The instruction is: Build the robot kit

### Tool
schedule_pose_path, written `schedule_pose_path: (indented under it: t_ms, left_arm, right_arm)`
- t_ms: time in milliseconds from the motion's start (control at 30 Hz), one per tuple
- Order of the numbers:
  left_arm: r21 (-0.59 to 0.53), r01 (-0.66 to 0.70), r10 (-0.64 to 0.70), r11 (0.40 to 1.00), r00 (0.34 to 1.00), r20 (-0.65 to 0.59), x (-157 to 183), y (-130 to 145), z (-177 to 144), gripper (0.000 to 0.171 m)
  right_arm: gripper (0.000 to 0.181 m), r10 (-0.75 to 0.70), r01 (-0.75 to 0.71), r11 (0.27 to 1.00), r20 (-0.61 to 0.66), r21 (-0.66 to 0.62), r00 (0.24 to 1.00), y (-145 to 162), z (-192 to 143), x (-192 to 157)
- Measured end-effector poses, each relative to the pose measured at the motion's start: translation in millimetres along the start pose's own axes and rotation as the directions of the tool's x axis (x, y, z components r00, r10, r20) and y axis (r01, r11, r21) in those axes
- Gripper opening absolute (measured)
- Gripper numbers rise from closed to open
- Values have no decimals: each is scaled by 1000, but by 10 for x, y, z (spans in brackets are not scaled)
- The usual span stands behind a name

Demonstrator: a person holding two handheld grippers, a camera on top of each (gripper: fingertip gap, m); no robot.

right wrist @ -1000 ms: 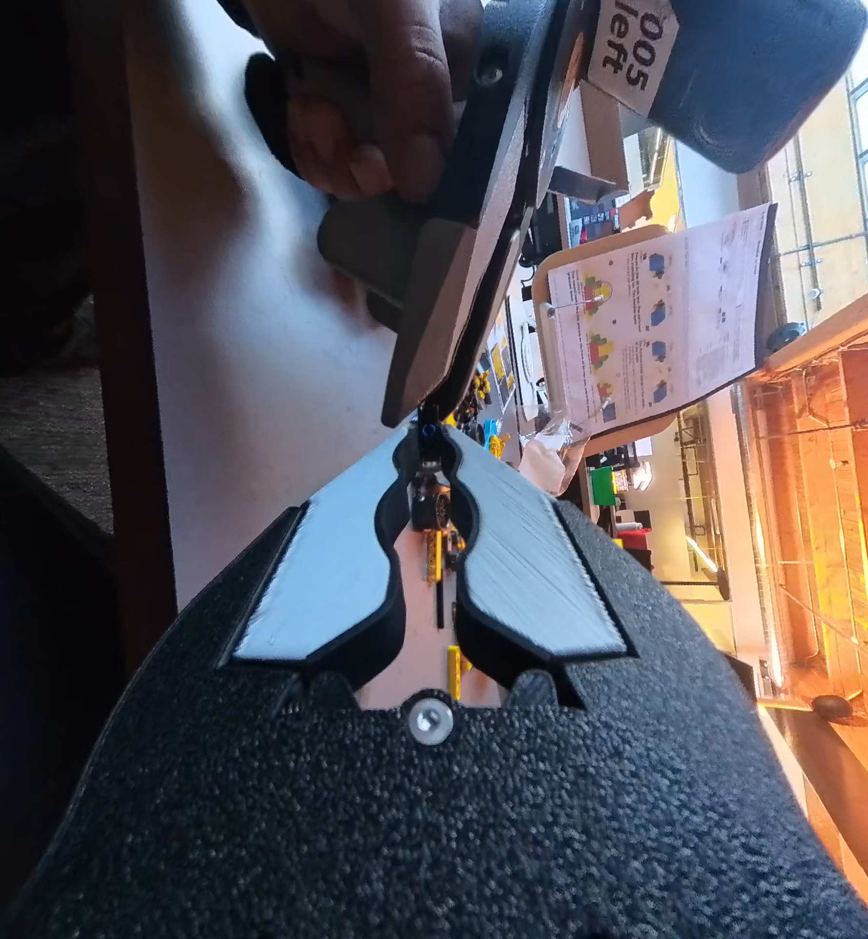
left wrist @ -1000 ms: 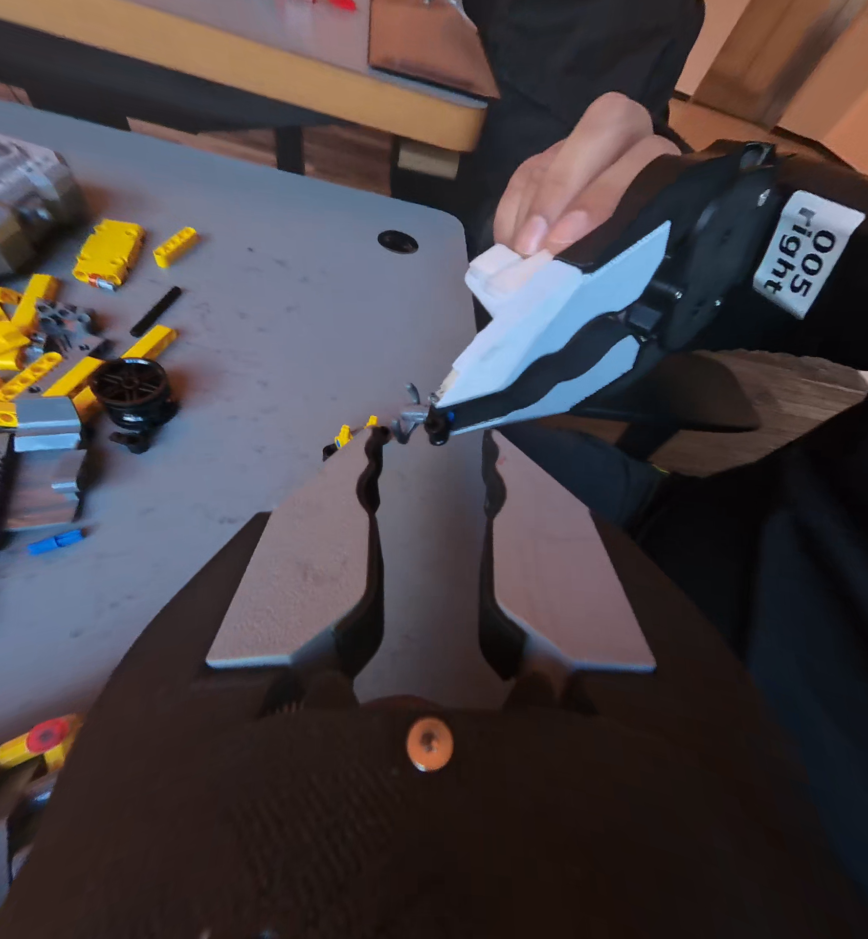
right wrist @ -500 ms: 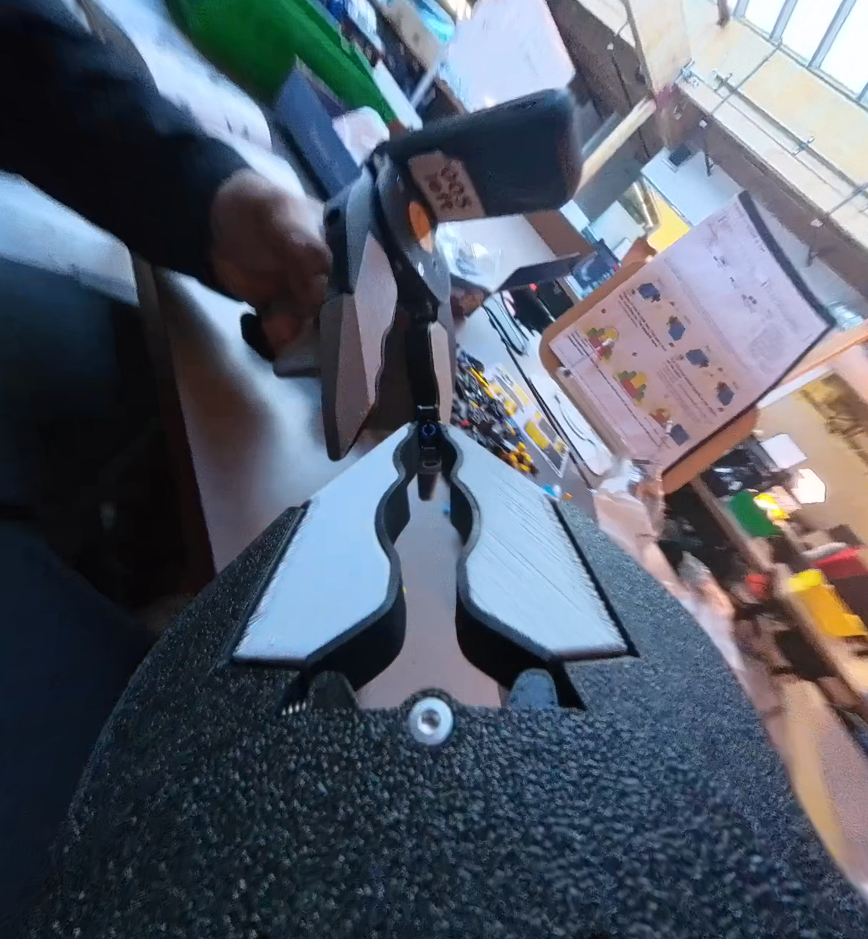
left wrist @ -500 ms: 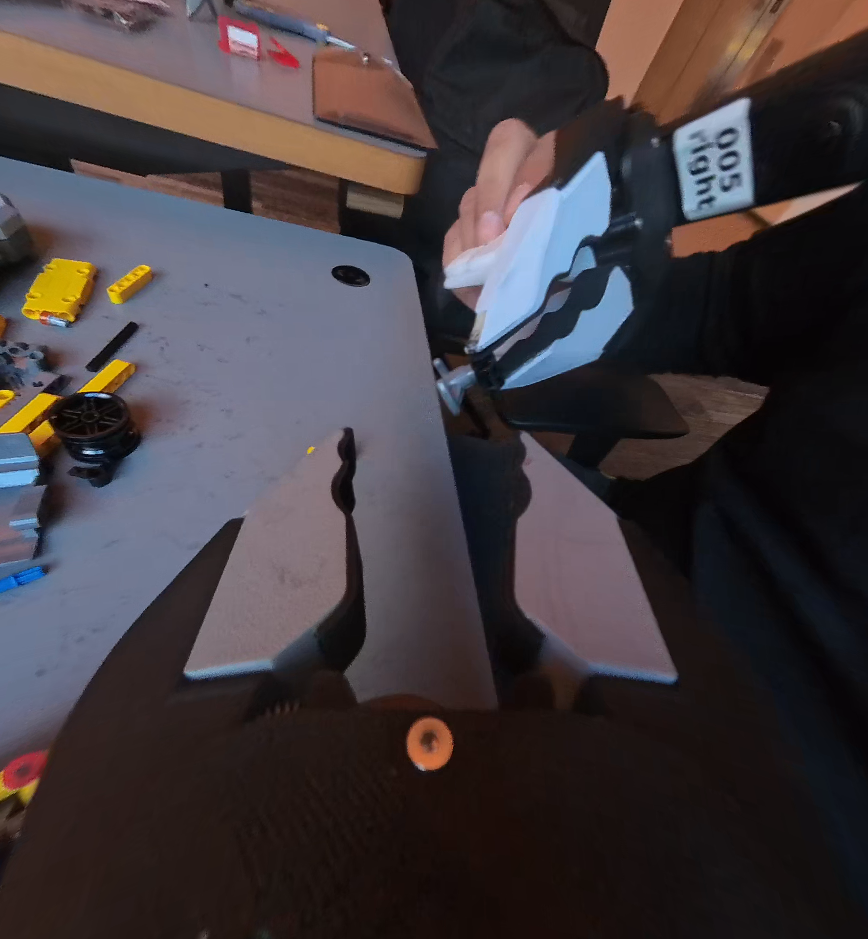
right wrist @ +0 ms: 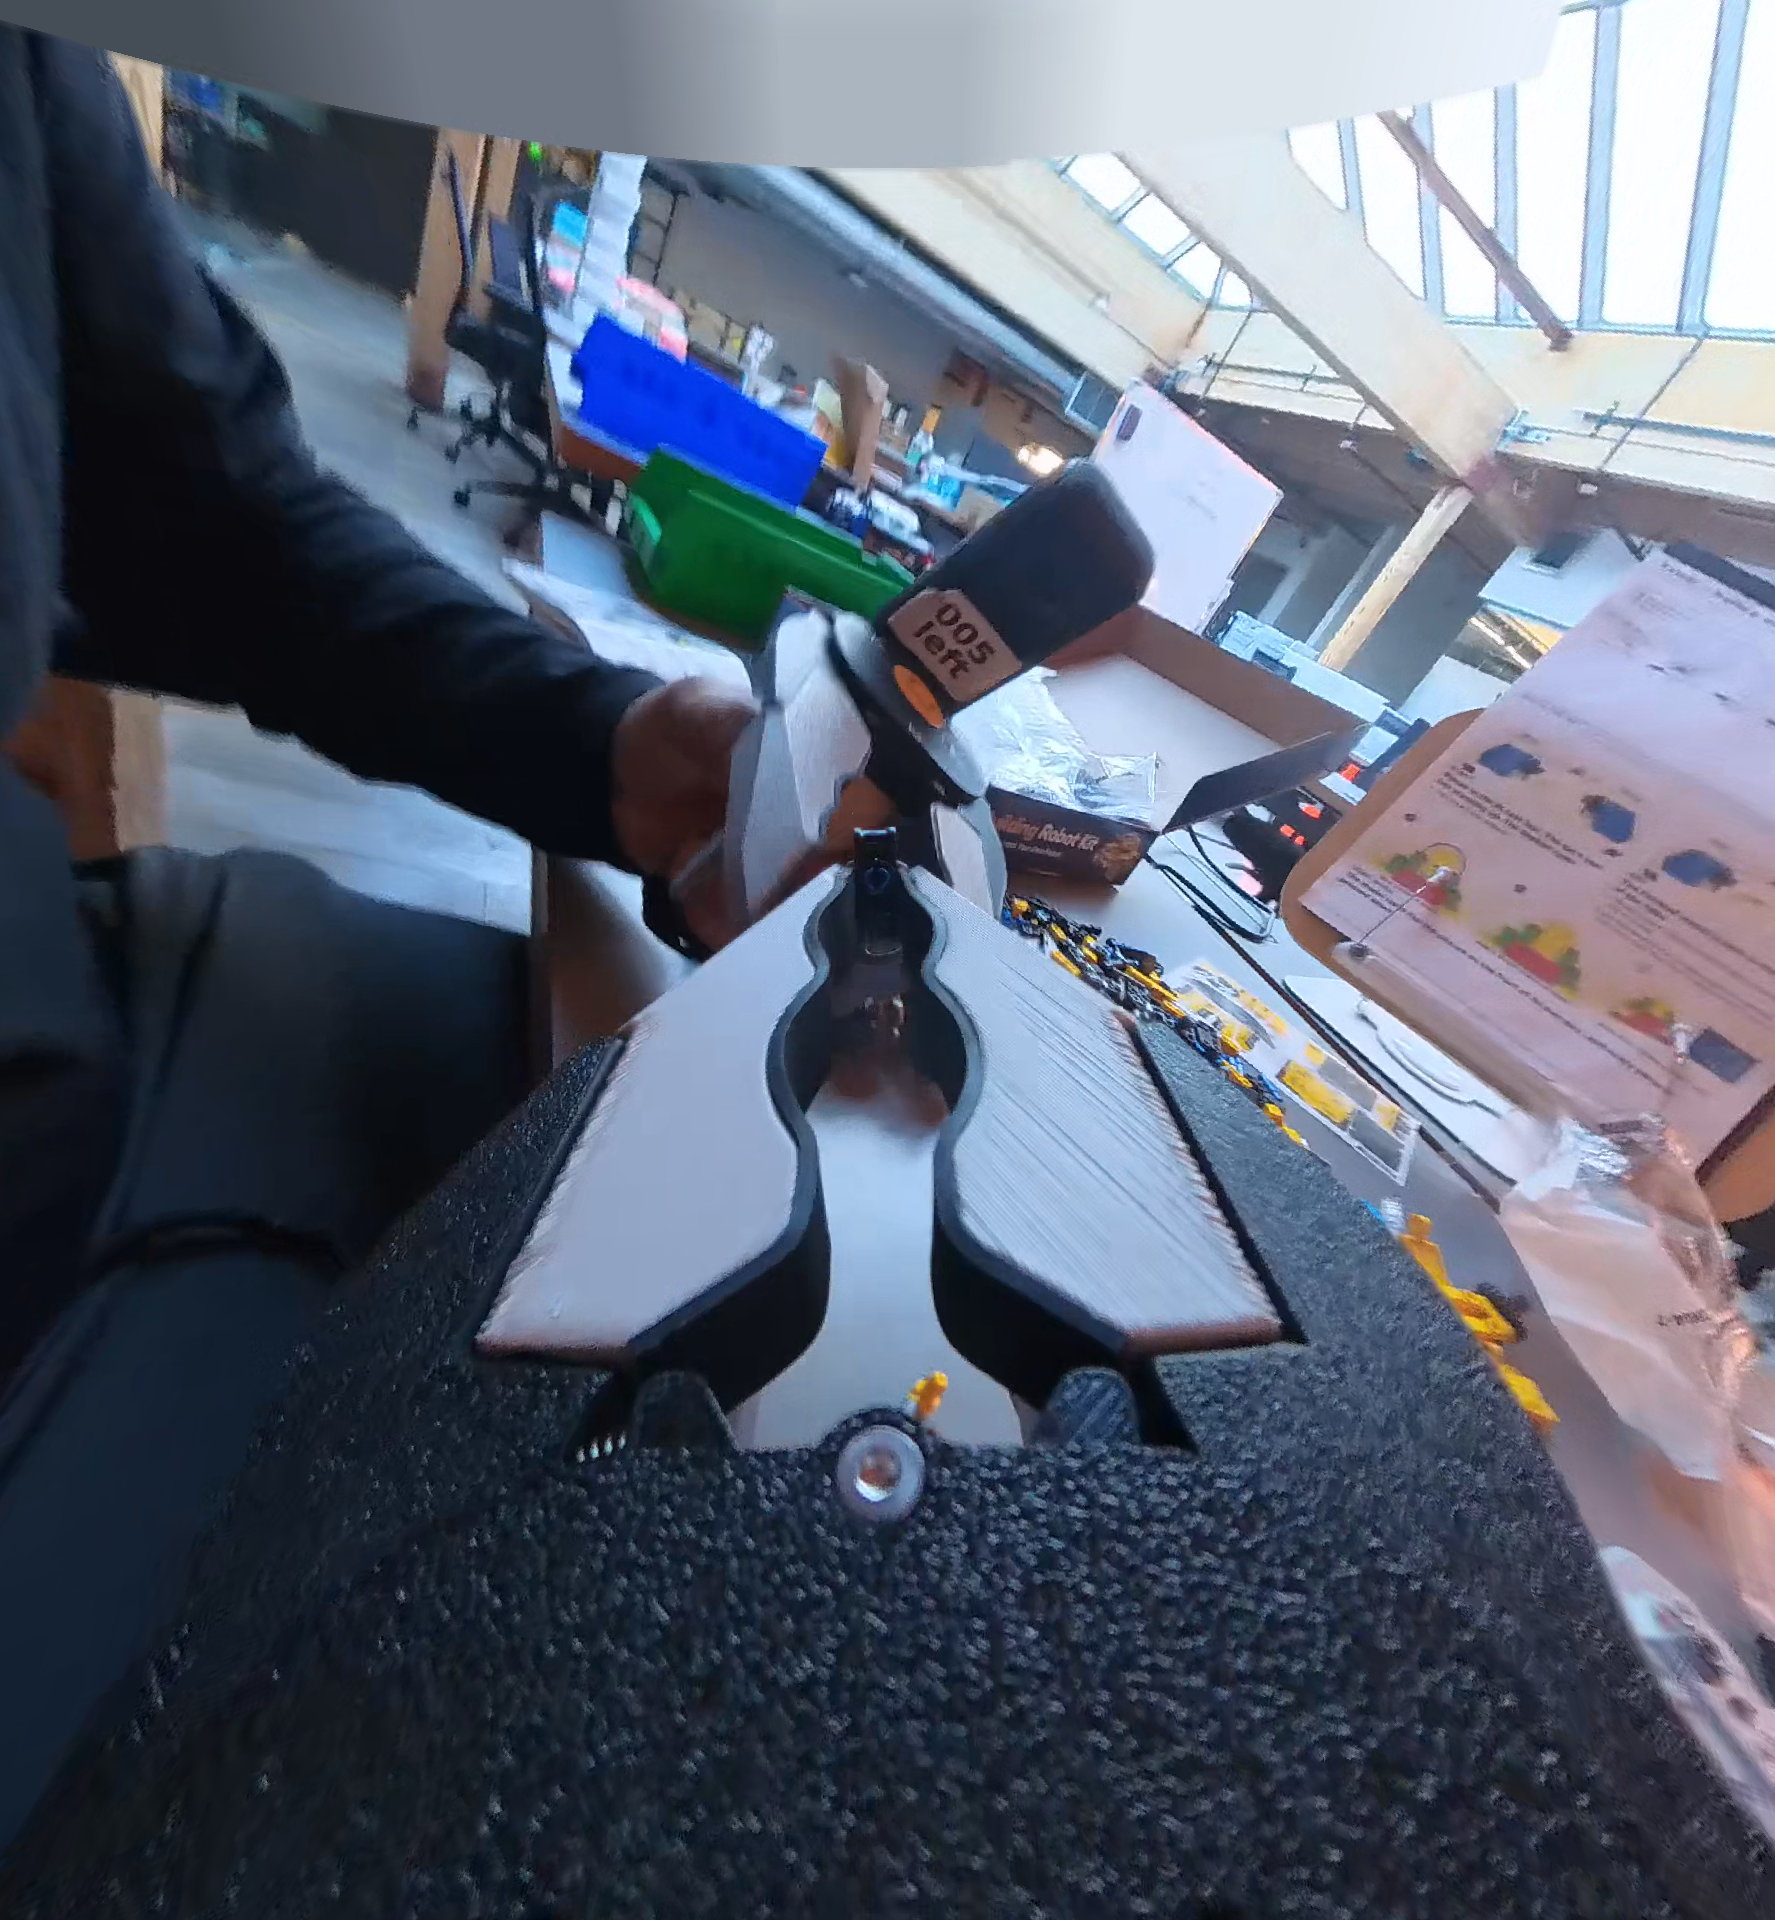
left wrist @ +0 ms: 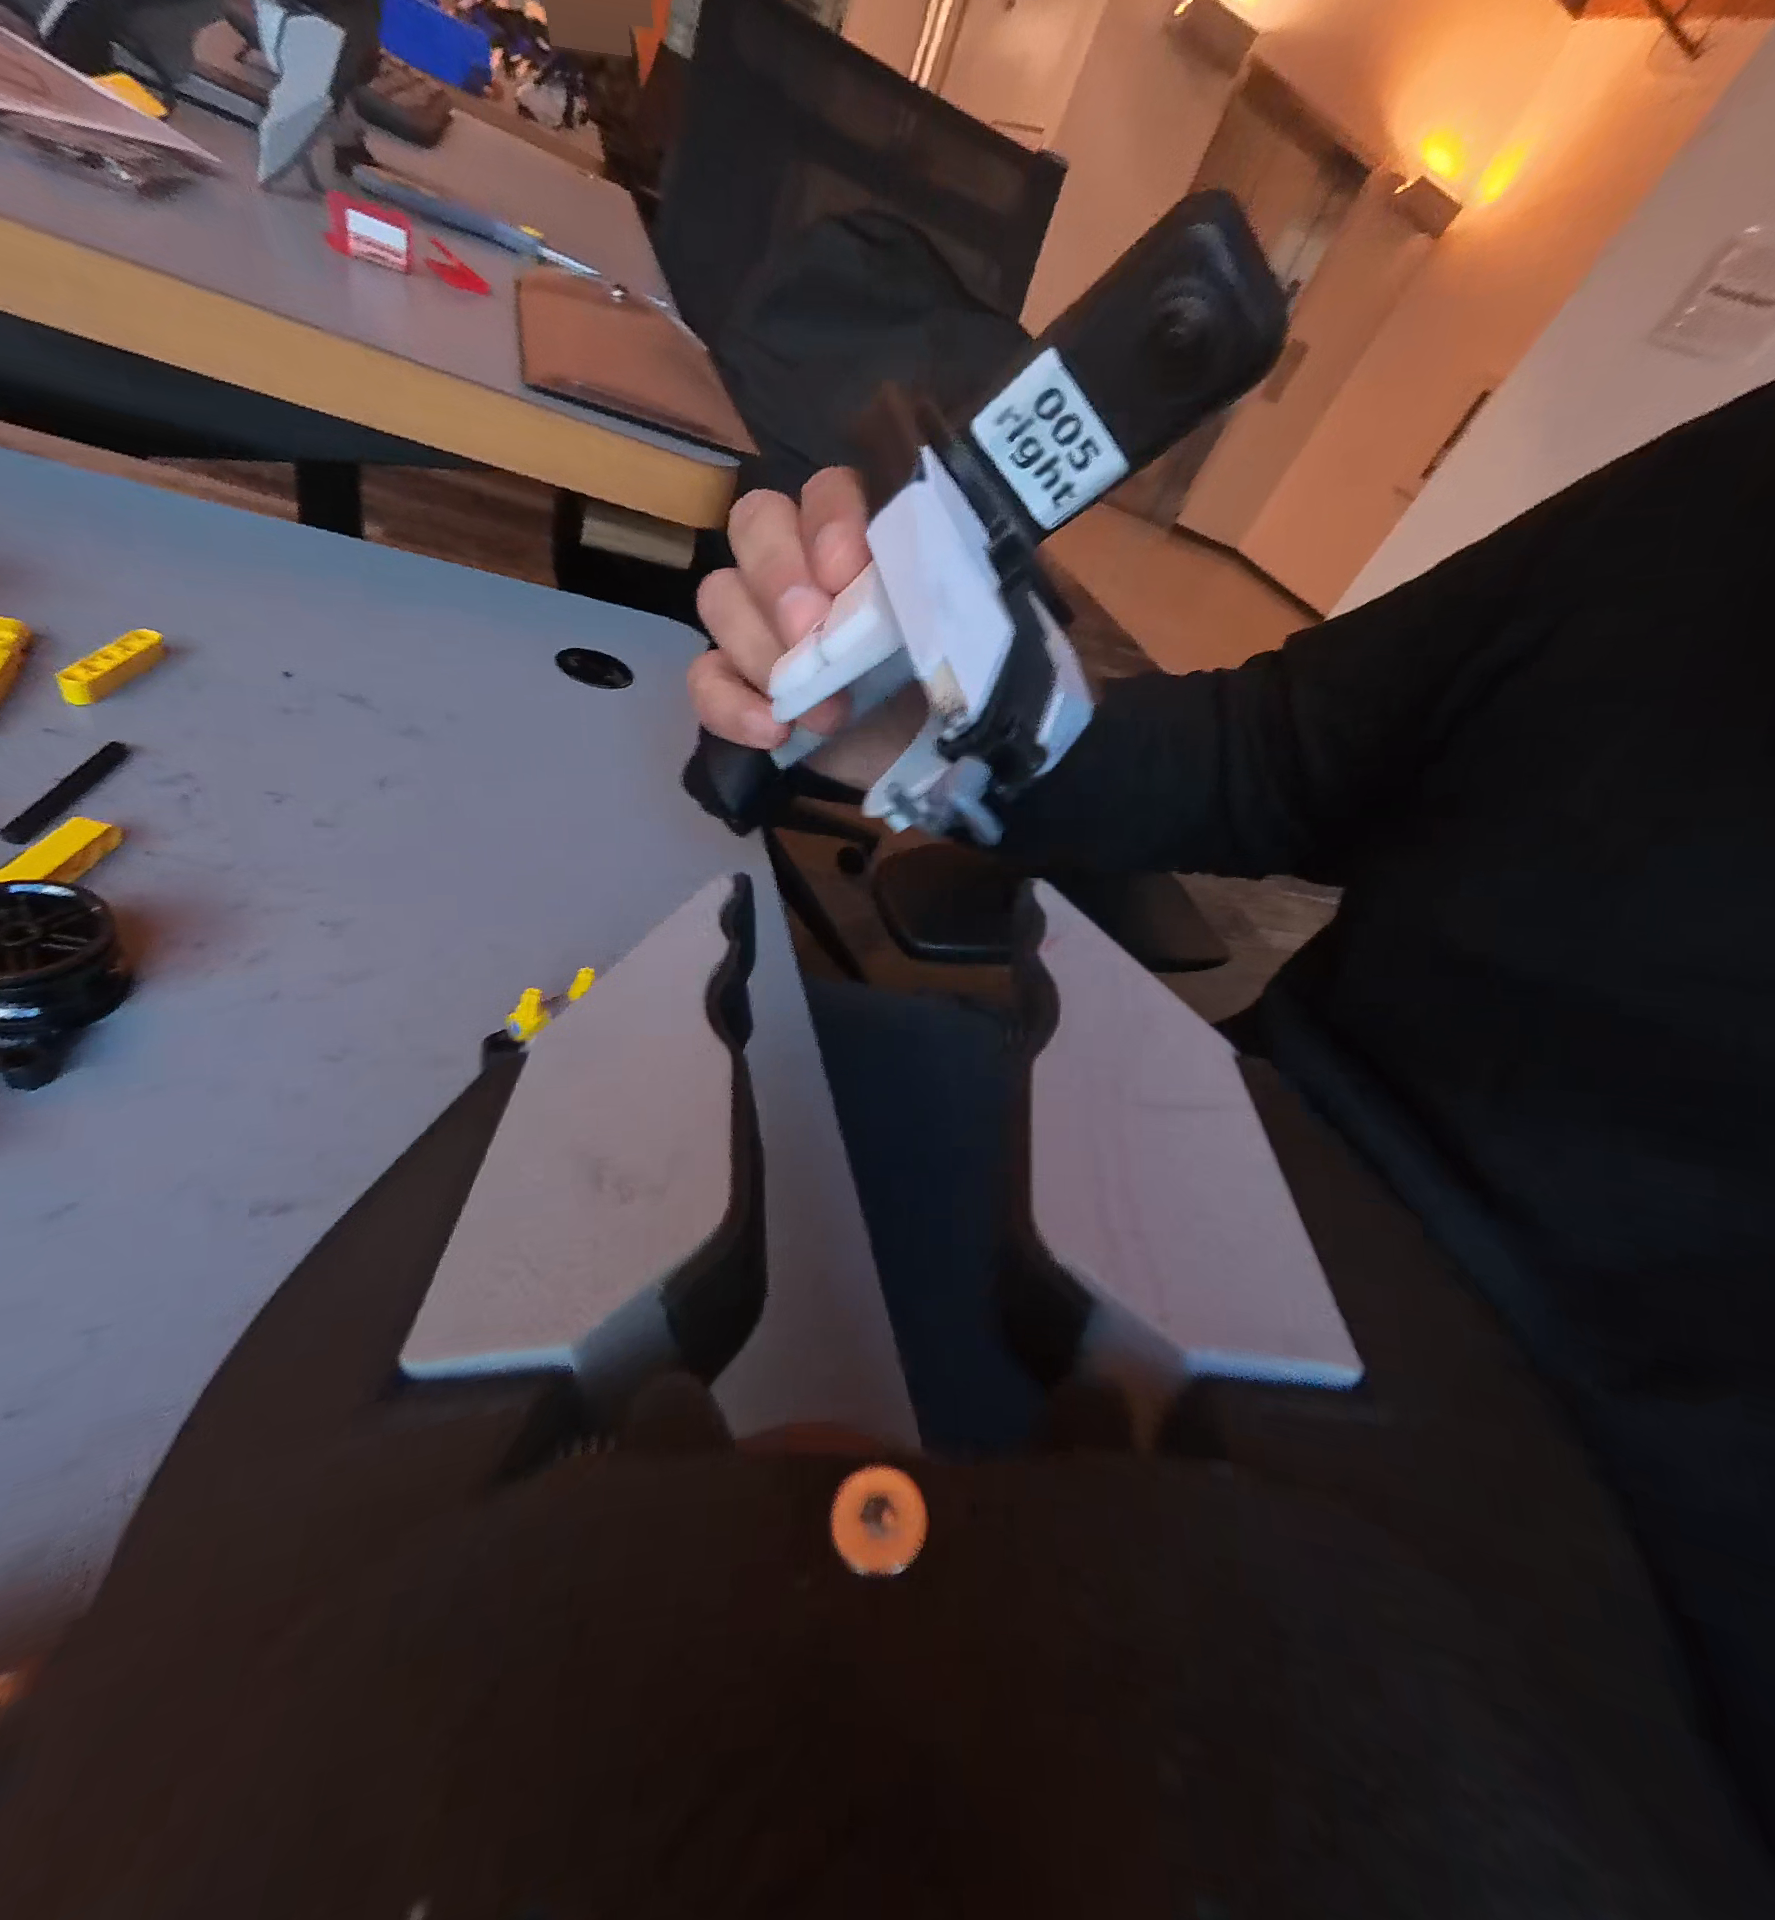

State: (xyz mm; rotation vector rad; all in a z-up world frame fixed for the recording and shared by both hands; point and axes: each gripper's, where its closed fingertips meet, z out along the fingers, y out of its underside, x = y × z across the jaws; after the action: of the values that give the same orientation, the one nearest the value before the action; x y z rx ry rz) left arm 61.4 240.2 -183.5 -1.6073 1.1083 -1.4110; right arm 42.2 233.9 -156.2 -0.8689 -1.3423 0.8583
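My left gripper (left wrist: 883,896) is open and empty, held over the near right edge of the grey table (left wrist: 363,852). My right gripper (right wrist: 877,885) is shut on a small grey part with a black pin (right wrist: 875,868). In the left wrist view the right gripper (left wrist: 950,805) hangs tips down just beyond and above my left fingertips, apart from them, with the small grey part (left wrist: 919,805) sticking out of its tips. In the right wrist view the left gripper (right wrist: 867,800) shows just behind the held part.
A black wheel (left wrist: 23,951), yellow beams (left wrist: 109,665) and a small yellow piece (left wrist: 542,1006) lie on the table. An instruction sheet on a board (right wrist: 1589,904), a clear plastic bag (right wrist: 1631,1236) and scattered yellow parts (right wrist: 1319,1091) lie to the right. A black chair (left wrist: 841,291) stands behind.
The two grippers' tips met at the small part; the right gripper has drawn up and away with it and turned. The left jaws have opened wider.
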Motion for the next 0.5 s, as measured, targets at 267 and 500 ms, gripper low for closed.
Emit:
schedule_pose_path:
  t_ms: [267,500]
  left_arm:
    - [55,108,-97,993,980,-174,172,-77,-7,38]
    - [70,184,-149,980,925,-349,384,-92,27,40]
  right_arm:
    - [6,-142,144,990,65,-14,988,-19,-12,-81]
    - [7,-162,157,986,101,56,982,-193,-18,-199]
